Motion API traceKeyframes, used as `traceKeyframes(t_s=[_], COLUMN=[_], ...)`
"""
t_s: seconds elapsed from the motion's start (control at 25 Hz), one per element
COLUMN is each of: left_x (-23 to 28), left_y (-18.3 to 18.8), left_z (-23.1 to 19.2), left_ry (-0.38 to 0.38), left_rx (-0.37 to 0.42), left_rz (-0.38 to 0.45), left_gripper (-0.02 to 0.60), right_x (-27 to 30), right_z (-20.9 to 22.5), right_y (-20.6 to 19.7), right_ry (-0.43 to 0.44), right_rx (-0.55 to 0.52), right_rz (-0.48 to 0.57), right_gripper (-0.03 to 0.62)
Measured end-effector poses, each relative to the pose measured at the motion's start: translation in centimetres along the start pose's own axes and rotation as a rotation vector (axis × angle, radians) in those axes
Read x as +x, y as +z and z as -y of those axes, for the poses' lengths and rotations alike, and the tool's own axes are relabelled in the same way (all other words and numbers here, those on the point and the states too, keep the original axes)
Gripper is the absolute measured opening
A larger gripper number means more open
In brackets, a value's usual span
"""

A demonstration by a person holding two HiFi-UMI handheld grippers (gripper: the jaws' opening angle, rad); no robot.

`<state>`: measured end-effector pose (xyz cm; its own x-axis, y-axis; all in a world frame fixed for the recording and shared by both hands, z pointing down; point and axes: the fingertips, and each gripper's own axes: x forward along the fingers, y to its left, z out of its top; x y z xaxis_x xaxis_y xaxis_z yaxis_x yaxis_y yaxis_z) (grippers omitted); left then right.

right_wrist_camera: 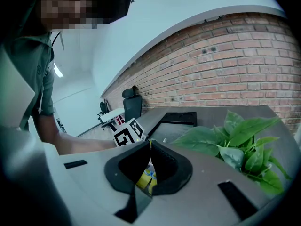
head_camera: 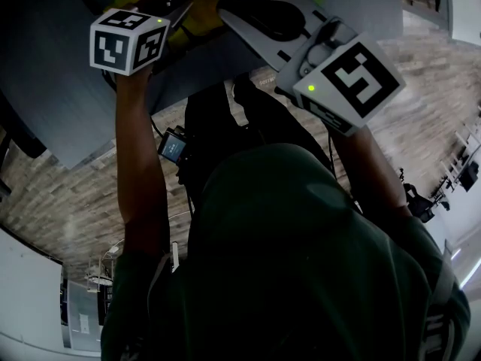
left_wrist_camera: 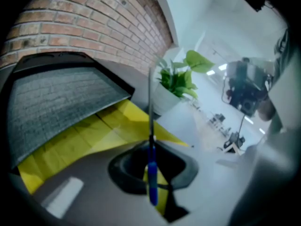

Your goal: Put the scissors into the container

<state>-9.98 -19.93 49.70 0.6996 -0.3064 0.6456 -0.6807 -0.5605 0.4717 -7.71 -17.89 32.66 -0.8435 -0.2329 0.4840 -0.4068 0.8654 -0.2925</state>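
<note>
The left gripper is clamped on the scissors at their blue handle end, with the thin blade standing out past the jaws, just above the yellow container. The right gripper is pinched shut on a thin yellow edge — the container's, it seems. The scissors look light, stiff and slick along the steel — a hold close to the handle should stop them swivelling.

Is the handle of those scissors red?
No, the scissors clamped between the left gripper's jaws show a blue handle, with thin metal blades pointing up.
</note>
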Motion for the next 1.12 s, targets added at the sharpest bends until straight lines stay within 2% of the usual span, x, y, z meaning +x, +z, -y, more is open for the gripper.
traceKeyframes(t_s=[0.32, 0.52, 0.72, 1.12], left_x=[0.2, 0.3, -0.3, -2.2], left_y=[0.0, -0.1, -0.1, 0.5], left_z=[-1.2, -1.9, -2.3, -3.3], left_ry=[0.071, 0.136, 0.195, 0.271], left_rx=[0.045, 0.123, 0.186, 0.226], left_rz=[-0.022, -0.025, -0.063, -0.074], left_gripper=[0.041, 0.077, 0.128, 0.152], right_x=[-0.1, -0.2, -0.3, -0.7], right_z=[0.0, 0.0, -0.1, -0.3], right_y=[0.2, 0.2, 0.3, 0.8], right_ry=[-0.002, -0.002, -0.001, 0.004], right_rx=[-0.002, -0.004, -0.003, -0.011], right_rz=[0.002, 0.004, 0.008, 0.019], right_gripper=[0.008, 0.008, 0.008, 0.008])
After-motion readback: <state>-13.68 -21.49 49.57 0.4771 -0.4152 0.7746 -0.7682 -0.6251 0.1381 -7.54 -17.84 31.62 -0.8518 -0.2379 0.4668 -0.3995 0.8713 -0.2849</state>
